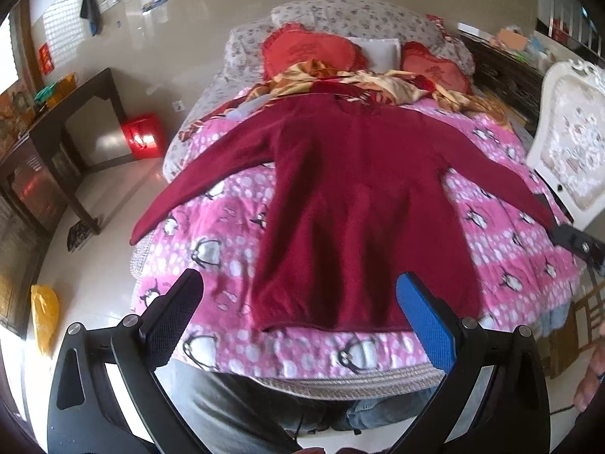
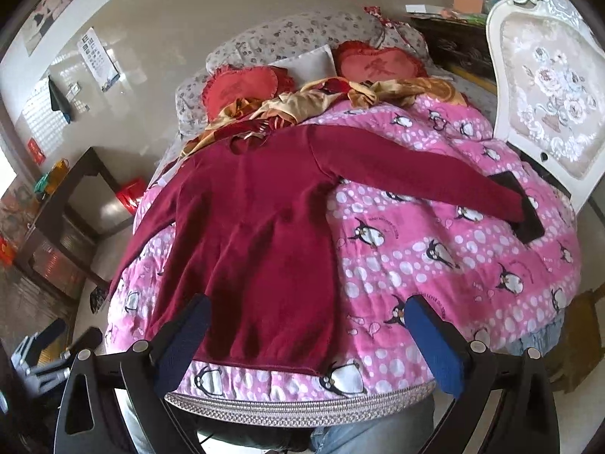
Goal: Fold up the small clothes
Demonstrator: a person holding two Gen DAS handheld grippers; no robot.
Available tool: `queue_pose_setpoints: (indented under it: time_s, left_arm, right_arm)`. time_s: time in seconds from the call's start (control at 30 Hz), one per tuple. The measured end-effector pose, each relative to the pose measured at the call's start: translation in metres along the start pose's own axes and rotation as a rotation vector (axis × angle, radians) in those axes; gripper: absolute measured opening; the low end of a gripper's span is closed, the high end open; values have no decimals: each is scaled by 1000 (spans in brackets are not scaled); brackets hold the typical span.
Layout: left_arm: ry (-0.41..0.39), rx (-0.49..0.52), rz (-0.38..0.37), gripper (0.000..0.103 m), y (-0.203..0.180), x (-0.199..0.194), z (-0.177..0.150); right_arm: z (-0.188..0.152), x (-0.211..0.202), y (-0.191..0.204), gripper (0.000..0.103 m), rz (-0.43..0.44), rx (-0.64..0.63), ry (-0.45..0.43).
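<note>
Left gripper (image 1: 300, 312) sits nearest the lens in the left wrist view, fingers spread wide, nothing between them, hovering over the near hem of the dark red sweater (image 1: 363, 204). One pad is black mesh (image 1: 172, 325), the other blue (image 1: 425, 325). Right gripper (image 2: 308, 338) likewise spread wide and empty, both pads blue, above the hem's right corner in its own view.

Sweater (image 2: 261, 227) lies flat, front down or up cannot tell, on the pink penguin quilt (image 1: 510, 242), hem toward the near bed edge, neck toward the pillows. Both sleeves stretched out sideways; left sleeve end hangs over the bed's left edge, right sleeve end reaches toward the white chair (image 2: 548, 87). A dark cuff or patch at the right sleeve end (image 2: 523, 208).

Right gripper also shows at the right edge of the left wrist view (image 1: 578, 246), near that sleeve end.

Beyond the neck: crumpled gold-and-red cloth (image 1: 340, 79), two red heart cushions (image 2: 242, 90), a white pillow (image 1: 378, 51), floral bedding (image 1: 340, 15). Dark side table (image 1: 75, 121) and red box (image 1: 143, 140) on the floor at left. Person's trousers (image 1: 227, 397) below the quilt edge.
</note>
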State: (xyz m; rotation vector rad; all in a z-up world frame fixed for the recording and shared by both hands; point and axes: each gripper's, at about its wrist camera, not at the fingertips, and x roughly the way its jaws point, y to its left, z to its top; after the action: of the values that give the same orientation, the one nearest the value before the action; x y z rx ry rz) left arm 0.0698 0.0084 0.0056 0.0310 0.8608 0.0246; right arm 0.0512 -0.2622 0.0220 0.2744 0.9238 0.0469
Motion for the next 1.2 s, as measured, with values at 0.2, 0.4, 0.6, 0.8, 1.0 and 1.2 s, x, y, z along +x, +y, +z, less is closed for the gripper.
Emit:
queue_pose_setpoints:
  time_s: [0.2,0.4,0.6,0.8,1.0,1.2]
  left_arm:
    - [15,-35,22,103,24,16,5]
    - [112,-89,19,103,46,48,-5]
    - [135,-84,23,103,48,63,-5]
    - [240,-92,-43,96,54,108,-12]
    - [351,-118,-87,86,61,147,-26]
    - [389,-131,-118,80,60,167,-26]
  right_arm:
    - [4,9,3,101,52,-22,6]
    - [-3,28,4,94,76,-26,56]
    - [-8,45,3,90,71,-34,98]
    - [-10,71,0,75,69,-58,153]
    - [-41,122,-21,60,64,-12,324]
    - [-57,148,-32,50,91,40,423]
